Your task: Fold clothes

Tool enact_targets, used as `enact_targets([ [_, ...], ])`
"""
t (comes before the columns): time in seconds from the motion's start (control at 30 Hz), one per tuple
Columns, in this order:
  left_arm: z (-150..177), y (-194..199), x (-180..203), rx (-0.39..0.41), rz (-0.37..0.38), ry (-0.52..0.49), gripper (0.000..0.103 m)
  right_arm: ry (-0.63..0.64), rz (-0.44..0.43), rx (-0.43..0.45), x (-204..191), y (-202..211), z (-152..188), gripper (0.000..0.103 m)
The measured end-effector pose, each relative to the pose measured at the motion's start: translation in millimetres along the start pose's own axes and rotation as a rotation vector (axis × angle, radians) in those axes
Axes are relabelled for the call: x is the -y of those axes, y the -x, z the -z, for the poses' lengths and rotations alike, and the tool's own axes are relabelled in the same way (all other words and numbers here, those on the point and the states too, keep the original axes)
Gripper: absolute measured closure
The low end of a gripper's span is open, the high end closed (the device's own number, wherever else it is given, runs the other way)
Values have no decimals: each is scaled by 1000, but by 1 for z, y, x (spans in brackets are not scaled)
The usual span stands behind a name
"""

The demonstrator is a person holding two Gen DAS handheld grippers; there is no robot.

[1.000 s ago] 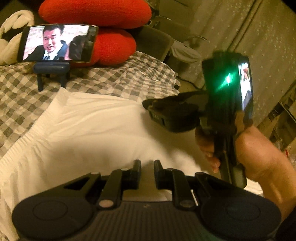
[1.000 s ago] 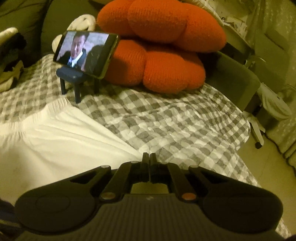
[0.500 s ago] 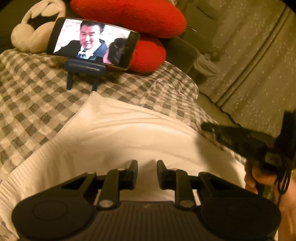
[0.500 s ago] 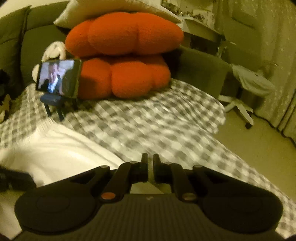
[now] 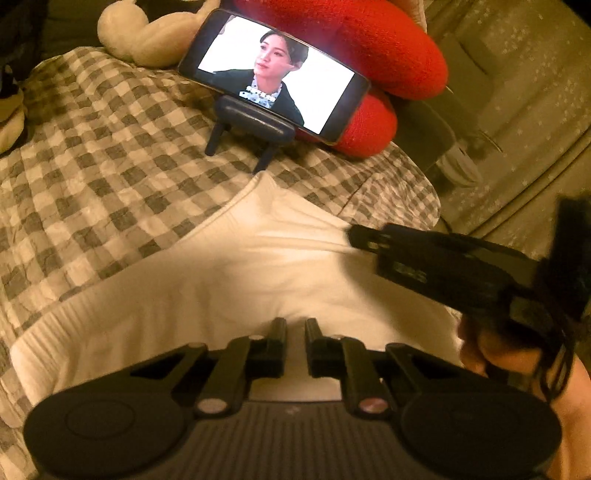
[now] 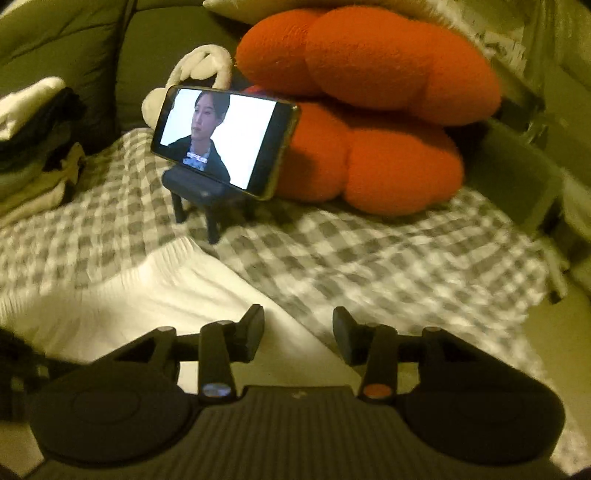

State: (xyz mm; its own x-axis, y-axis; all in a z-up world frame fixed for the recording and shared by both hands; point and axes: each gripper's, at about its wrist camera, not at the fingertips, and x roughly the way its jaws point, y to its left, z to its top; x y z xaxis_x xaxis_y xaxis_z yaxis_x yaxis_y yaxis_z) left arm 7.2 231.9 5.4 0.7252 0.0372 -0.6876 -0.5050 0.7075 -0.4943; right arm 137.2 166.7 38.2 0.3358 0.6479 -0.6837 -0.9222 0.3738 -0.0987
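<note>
The left hand-held gripper (image 5: 295, 328) hangs low over the white garment (image 5: 229, 280), its jaws closing to a narrow slot — cloth shows under the gap, but whether the pads pinch any of it cannot be told. The right hand-held gripper (image 6: 298, 325) stands much wider, its jaws opening, with the garment's right edge and a strip of the bed below showing between the fingers and nothing pressed by them. In the left wrist view the right hand-held gripper (image 5: 354, 236) reaches in from the right with its tip at the garment's far right edge, and the person's right hand (image 5: 517, 369) grips its handle.

The white garment (image 6: 140, 295) lies spread on the checked bedcover (image 5: 92, 155), its ribbed band along the left side. Just beyond its far corner a phone (image 6: 223, 140) with a video playing sits on a small dark stand (image 6: 201, 195) — behind it an orange-red cushion (image 6: 369, 110) and a cream plush toy (image 5: 144, 33). A pile of clothes (image 6: 33, 147) sits at the far left.
</note>
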Motion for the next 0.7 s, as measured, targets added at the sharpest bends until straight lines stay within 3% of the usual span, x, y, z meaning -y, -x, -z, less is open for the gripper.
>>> enact_targets([
  [0.03,0,0,-1,0,-4,3,91,7,-19,-24,-2,-6,0,75],
  [0.1,-1,-1,-3,-1,-13,18,98,58,-19,-20,-9,-4,-3,101],
  [0.3,-2,0,-6,-3,-18,30,100,107,104,89,-14,5,-11,101],
  [0.47,-3,0,-7,2,-19,32,100,169,133,33,-24,-20,-1,100],
  [0.6,-8,3,-8,24,-17,31,100,92,98,65,-17,-10,-8,91],
  [0.7,-12,5,-10,49,-9,28,97,46,116,116,-14,7,-11,91],
])
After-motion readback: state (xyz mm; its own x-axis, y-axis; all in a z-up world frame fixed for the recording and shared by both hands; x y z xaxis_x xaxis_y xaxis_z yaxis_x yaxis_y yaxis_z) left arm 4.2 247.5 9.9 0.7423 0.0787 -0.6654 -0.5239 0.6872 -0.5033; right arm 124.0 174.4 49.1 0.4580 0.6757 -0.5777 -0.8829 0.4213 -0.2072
